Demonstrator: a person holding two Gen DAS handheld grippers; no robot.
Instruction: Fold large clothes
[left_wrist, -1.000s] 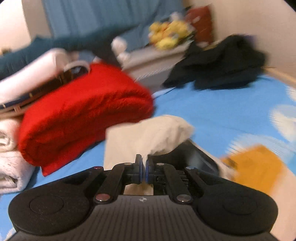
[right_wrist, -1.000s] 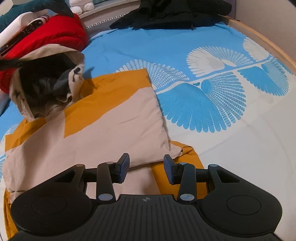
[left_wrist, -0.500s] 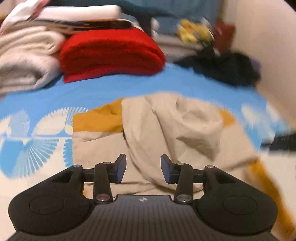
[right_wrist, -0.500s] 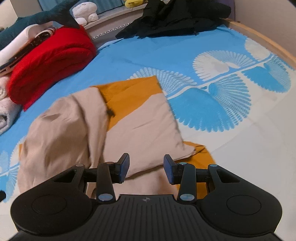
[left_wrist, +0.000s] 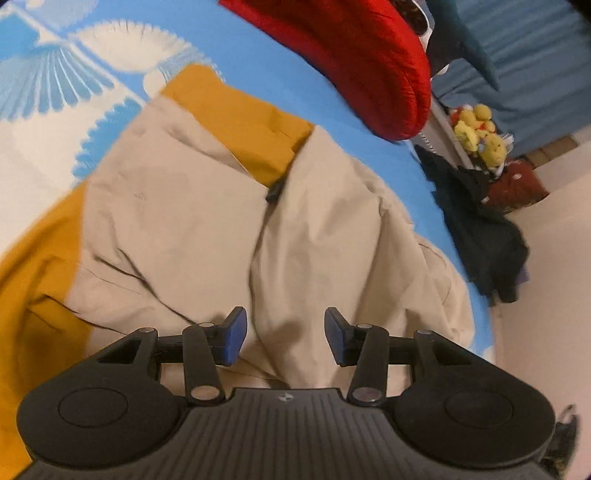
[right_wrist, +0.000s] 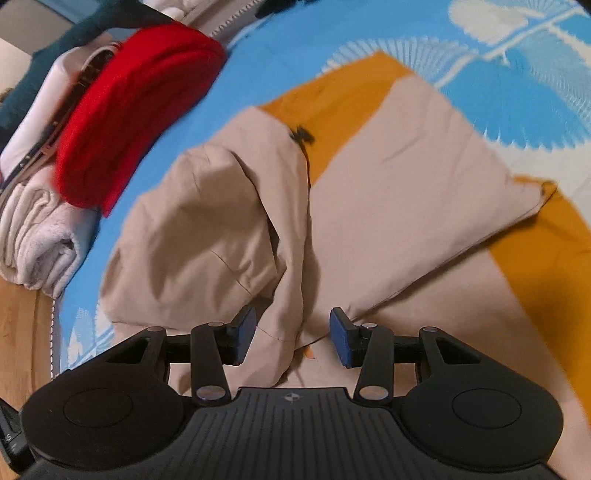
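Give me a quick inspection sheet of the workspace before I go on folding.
Surface: bed sheet, blue with white fan print.
Job's things: beige and mustard garment, flat, one beige flap folded over, creased.
Clutter: red folded blanket; white towels; dark clothes heap; yellow plush toys.
Grippers: left gripper open over the garment; right gripper open, empty.
Cables: nothing seen.
Surroundings: blue curtain; pale wall.

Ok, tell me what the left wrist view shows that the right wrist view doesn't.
Only the left wrist view shows the yellow plush toys, the dark clothes pile and the left gripper, open. Only the right wrist view shows the rolled white towels, the wooden bed edge and the right gripper, open. Both show the beige and mustard garment and the red folded blanket on the blue patterned sheet.
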